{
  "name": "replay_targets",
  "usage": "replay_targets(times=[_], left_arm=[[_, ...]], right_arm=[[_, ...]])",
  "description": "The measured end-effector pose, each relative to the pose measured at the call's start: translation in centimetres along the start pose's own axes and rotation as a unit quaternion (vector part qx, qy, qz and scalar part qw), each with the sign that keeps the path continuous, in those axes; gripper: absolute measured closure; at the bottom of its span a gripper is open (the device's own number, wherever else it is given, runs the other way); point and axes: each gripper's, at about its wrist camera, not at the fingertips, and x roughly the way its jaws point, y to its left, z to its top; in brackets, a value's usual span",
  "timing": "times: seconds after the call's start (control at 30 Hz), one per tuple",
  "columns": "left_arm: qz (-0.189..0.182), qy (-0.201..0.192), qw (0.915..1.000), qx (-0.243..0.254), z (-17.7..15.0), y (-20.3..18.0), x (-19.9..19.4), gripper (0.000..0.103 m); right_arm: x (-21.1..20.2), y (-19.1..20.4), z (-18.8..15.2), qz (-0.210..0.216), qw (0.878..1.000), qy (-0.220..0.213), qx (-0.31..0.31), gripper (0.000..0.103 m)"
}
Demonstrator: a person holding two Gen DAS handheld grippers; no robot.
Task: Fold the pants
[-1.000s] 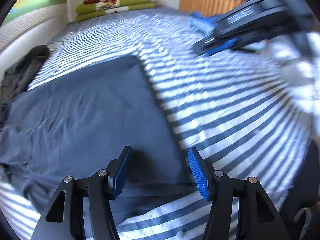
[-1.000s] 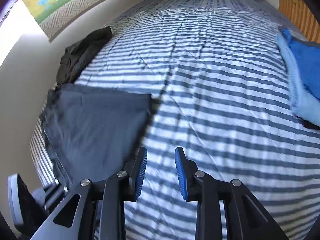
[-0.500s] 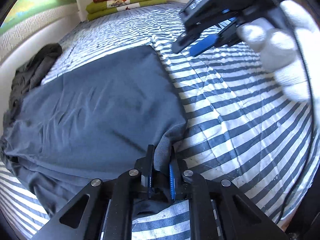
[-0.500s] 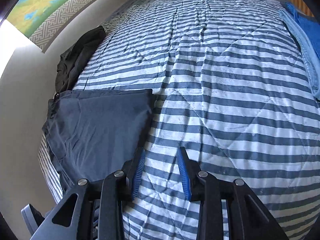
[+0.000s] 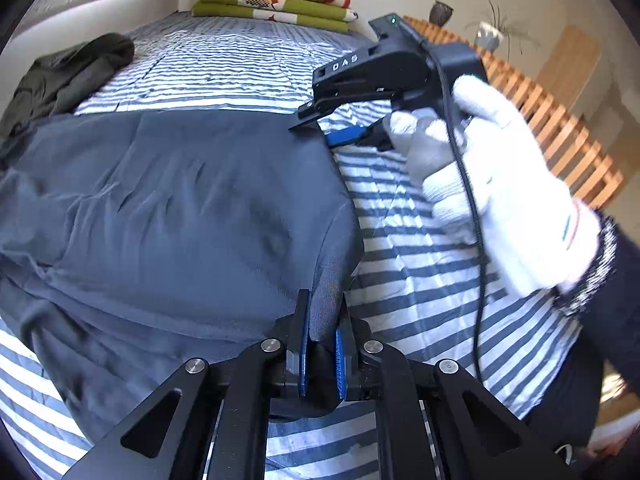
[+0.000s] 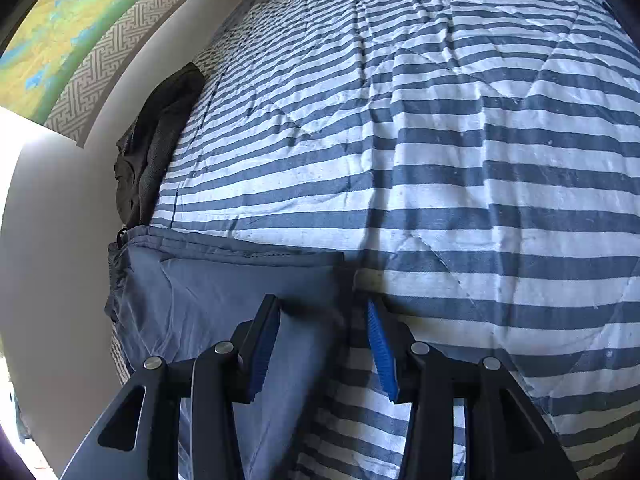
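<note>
A home bedroom: a bed under a striped quilt [image 5: 248, 60], folded blankets [image 5: 276, 0] by the wall.

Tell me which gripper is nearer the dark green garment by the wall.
Right. The right gripper sits at the pants' far corner, toward the dark green garment; the left gripper grips their near corner.

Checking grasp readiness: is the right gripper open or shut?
Open: right gripper straddles the pants edge, pads apart.

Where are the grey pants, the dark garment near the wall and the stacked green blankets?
grey pants [image 5: 180, 200], left wrist view, flat middle of the cloth.
dark garment [image 5: 68, 76], left wrist view, crumpled middle.
green blankets [image 5: 272, 8], left wrist view, front fold.
</note>
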Motion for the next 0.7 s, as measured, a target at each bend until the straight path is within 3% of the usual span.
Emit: replay_targets(times=[0.13,0.2,0.3,0.53,0.7], left_arm=[[-0.008,-0.007,0.9999,-0.008,0.1,0.3,-0.6,0.093],[-0.007,-0.009,0.9999,-0.006,-0.4,-0.2,-1.0,0.093],[-0.007,-0.011,0.9999,-0.004,-0.2,-0.6,-1.2,0.094],[-0.014,-0.022,0.9995,0.017,0.5,-2.8,-2.6,0.095],[-0.048,-0.024,0.9975,0.047,0.5,-7.6,-3.5,0.095]], right_arm=[[0.4,0.7,0.2,-0.008,1.0,0.0,-0.006,0.066],[0.5,0.8,0.2,-0.02,1.0,0.002,-0.007,0.089],[0.3,0.6,0.1,-0.023,1.0,-0.004,0.0,0.098],[-3.5,1.0,-0.6,-0.025,0.999,-0.038,-0.003,0.1],[-8.9,-0.8,-2.1,-0.037,0.997,-0.066,-0.001,0.1]])
